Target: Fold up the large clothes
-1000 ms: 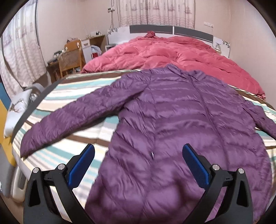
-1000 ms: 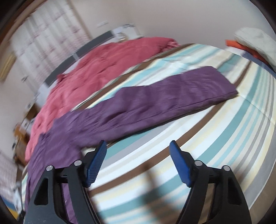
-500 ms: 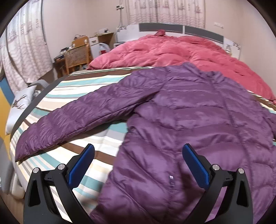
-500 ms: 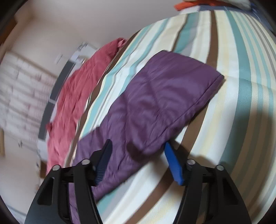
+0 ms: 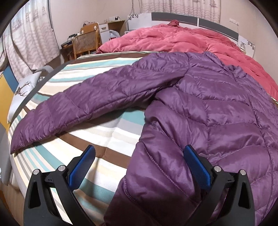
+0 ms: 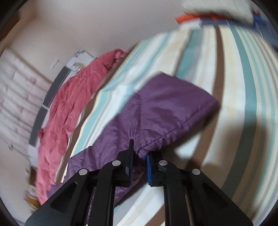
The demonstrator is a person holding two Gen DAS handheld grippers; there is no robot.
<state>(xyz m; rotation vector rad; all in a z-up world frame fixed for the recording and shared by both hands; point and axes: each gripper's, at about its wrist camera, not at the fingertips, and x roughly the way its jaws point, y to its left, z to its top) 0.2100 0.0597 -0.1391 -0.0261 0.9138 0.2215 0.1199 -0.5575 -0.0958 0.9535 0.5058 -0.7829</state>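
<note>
Now the right gripper [image 6: 139, 153] has just been closing and pinches the purple down jacket's [image 5: 199, 113] sleeve [image 6: 166, 111] near its cuff — the left gripper [image 5: 139, 162] gapes over the hem; next, probably, carry that sleeve across.

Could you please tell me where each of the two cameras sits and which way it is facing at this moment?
Left wrist: on the left gripper, facing down the bed toward the headboard, over the purple jacket; its open fingers show.
Right wrist: on the right gripper, rolled, facing the jacket's sleeve cuff; its jaws have just been closing and pinch the cuff.
Shared: jacket, striped sheet, pink duvet.
</note>
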